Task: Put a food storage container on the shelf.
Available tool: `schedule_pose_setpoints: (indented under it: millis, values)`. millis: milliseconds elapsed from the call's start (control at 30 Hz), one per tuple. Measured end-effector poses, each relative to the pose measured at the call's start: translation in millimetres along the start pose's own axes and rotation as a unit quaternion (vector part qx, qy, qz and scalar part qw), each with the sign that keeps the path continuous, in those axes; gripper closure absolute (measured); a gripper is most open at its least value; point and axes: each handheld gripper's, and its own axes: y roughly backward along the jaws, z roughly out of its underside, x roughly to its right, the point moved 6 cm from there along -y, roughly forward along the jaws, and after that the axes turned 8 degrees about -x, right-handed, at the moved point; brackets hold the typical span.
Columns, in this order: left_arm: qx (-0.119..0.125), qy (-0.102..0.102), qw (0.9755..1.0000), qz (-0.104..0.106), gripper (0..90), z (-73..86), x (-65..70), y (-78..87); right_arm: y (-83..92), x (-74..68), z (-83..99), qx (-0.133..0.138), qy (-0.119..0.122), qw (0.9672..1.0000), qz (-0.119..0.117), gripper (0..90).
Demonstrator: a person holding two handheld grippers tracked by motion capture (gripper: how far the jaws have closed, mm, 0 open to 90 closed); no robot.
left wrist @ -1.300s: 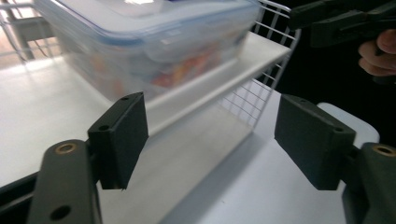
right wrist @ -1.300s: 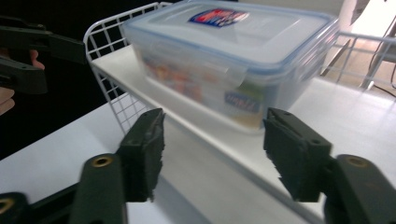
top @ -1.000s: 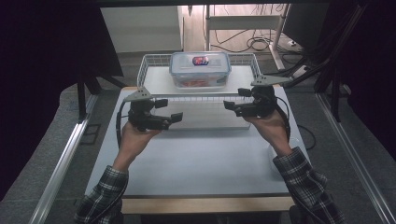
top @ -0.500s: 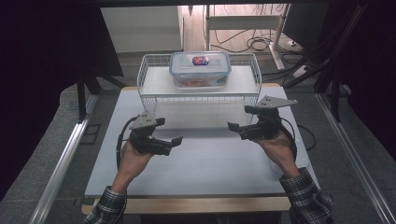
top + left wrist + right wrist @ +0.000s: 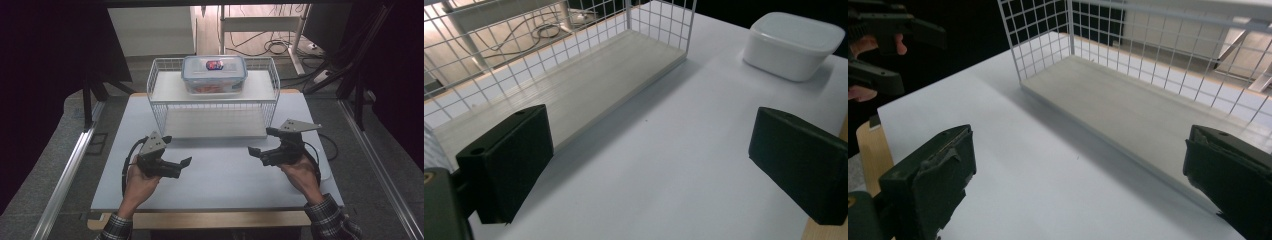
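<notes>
**Both claws free, box resting on the rack**

The left claw (image 5: pixel 186 161) and the right claw (image 5: pixel 252 150) hang low over the desk (image 5: pixel 220 185), in front of the wire rack (image 5: pixel 159 112). Both have just been opening; the jaws stand wide with nothing between them. The clear lidded box (image 5: pixel 214 74) sits on the top shelf of the rack, well apart from both claws. Inside it I see something red, too small to name. The lower shelf (image 5: pixel 574 95) is bare. A white container (image 5: pixel 793 44) stands on the desk beside the rack. I judge the placing step finished; any next move would begin with a new reach.
</notes>
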Motion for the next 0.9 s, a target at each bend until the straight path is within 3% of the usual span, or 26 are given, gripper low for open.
schedule_pose_setpoints:
  millis: [133, 267, 567, 767, 900]
  values:
    - [-0.002, 0.023, 0.9997, 0.008, 4.8, 12.4, 5.3, 0.6, -0.6, -3.6, 13.3, -0.003, 0.001, 1.0, 0.002, 1.0]
    - [-0.01, 0.025, 0.9996, -0.01, 4.5, 26.4, 8.5, 1.7, -2.2, -5.2, 29.3, -0.009, 0.001, 0.9999, 0.006, 1.1]
    - [-0.018, 0.039, 0.9989, -0.017, 4.5, 57.0, 11.0, 1.5, 1.3, -10.1, 51.2, -0.008, -0.004, 0.9998, 0.018, 2.3]
    - [-0.023, 0.028, 0.999, -0.028, 4.0, 68.0, 15.5, -2.6, -1.9, -14.7, 66.3, -0.021, 0.007, 0.9988, 0.045, 2.3]
    - [-0.025, 0.015, 0.9989, -0.037, 3.6, 71.9, 19.4, -6.0, -3.0, -18.6, 74.0, -0.022, 0.004, 0.9988, 0.044, 2.3]
